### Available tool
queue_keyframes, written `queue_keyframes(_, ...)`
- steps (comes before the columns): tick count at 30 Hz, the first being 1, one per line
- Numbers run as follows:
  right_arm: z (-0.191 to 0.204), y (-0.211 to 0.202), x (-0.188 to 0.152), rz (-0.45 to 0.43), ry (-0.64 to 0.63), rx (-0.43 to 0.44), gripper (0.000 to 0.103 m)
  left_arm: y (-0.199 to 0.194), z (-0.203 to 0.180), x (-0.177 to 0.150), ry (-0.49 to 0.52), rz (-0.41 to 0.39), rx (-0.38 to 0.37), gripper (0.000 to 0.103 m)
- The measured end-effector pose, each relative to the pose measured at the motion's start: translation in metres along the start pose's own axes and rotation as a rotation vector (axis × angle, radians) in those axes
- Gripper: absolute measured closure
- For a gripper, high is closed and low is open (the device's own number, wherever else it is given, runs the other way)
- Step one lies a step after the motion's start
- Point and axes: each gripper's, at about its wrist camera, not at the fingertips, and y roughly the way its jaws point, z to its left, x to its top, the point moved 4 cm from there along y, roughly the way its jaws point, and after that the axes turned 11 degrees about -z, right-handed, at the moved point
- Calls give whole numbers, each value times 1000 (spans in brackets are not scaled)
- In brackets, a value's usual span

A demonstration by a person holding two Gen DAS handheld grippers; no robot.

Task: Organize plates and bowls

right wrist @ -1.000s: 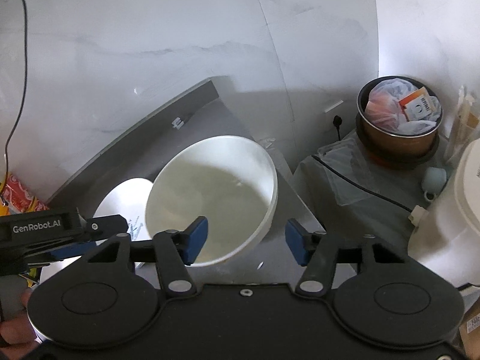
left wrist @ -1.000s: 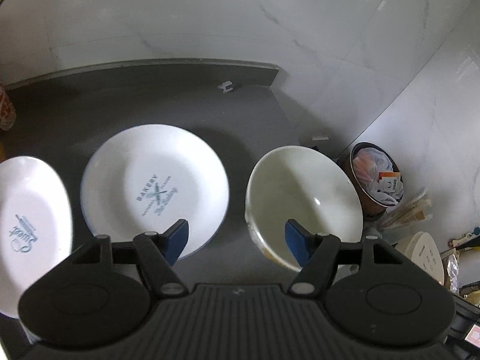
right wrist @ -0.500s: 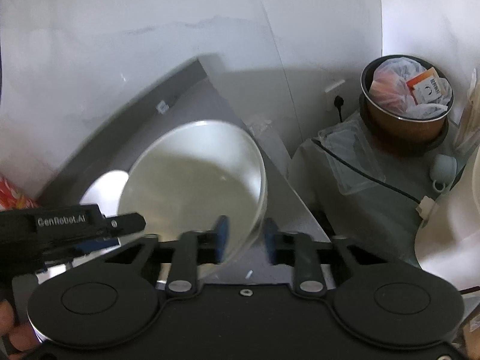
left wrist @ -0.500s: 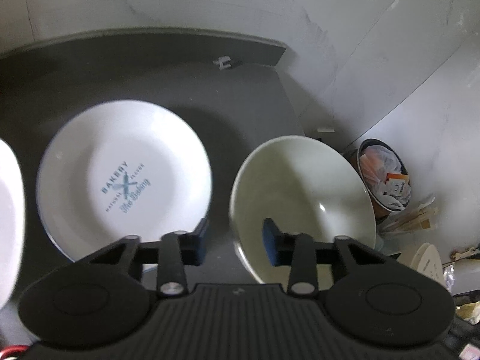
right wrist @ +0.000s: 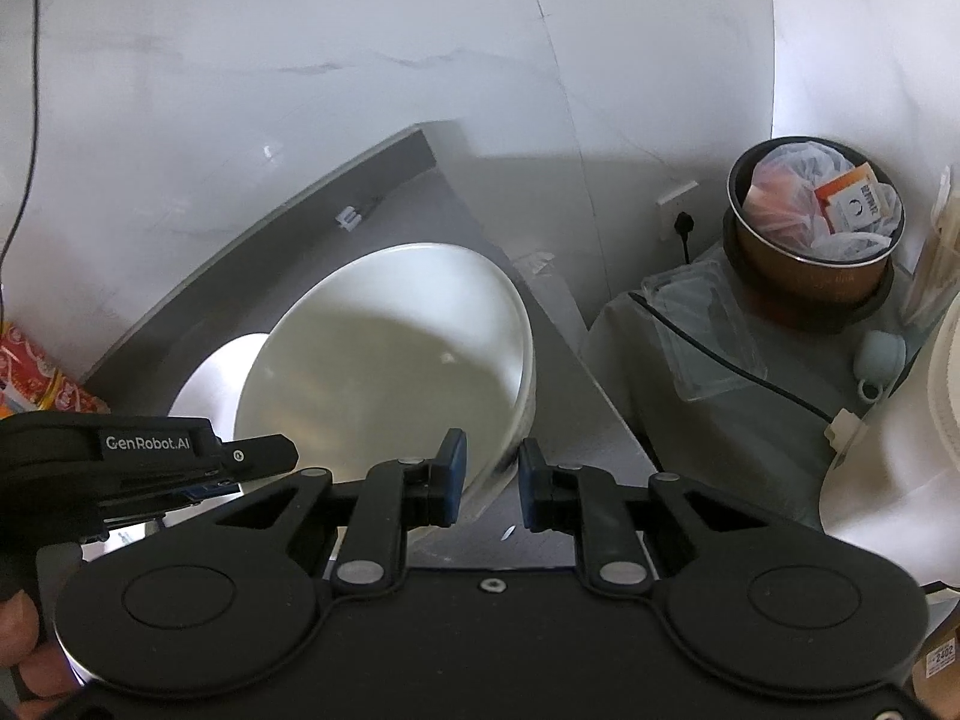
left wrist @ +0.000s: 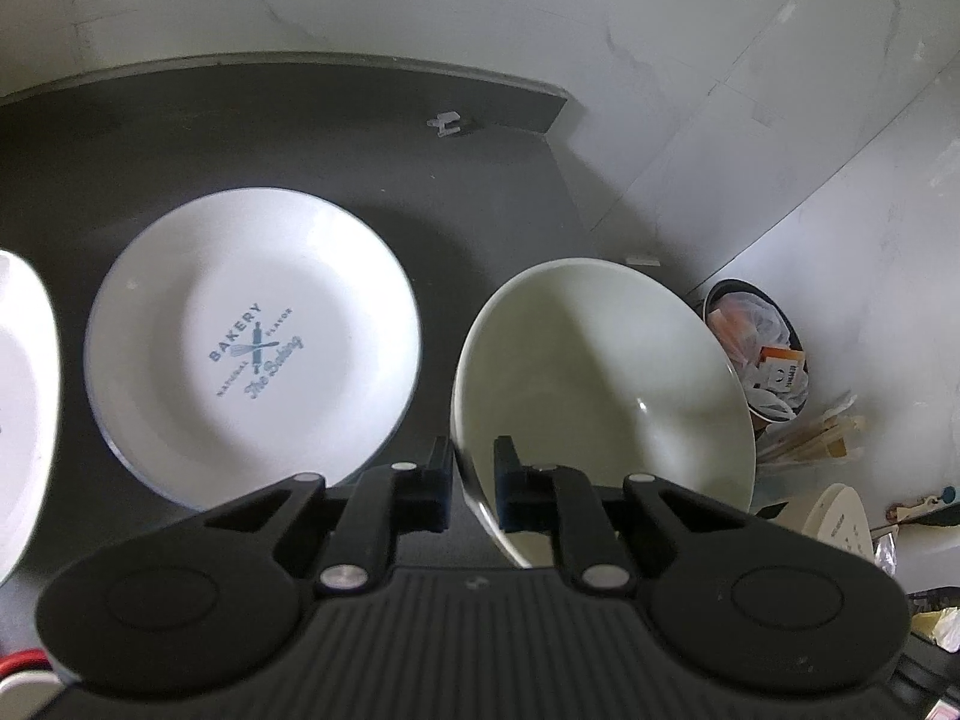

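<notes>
Left gripper (left wrist: 471, 483) is closed onto the near rim of the white bowl (left wrist: 600, 384), one finger inside and one outside; right gripper (right wrist: 489, 483) is likewise clamped across the rim at the bowl's opposite side. The bowl, plain and empty, sits tilted above the dark counter (left wrist: 240, 138). Only the left wrist view shows the "BAKERY" plate (left wrist: 252, 348) flat beside it; only the right wrist view shows a thumb (right wrist: 24, 630) on the left handle.

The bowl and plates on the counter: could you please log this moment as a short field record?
bowl: white, on the dark counter, tilted
left claw: closed on the bowl's near rim
right claw: closed on the bowl's rim, other side
bakery plate: flat on counter, left of bowl, apart from it
second plate: partly in view at far left edge
waste bin: on the floor past the counter's right end, full
</notes>
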Motion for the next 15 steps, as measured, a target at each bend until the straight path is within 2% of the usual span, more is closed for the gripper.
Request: queue_keyframes(15, 48, -56, -5, -76, -20, 40, 85, -74, 29, 5, 2, -77, -26, 91)
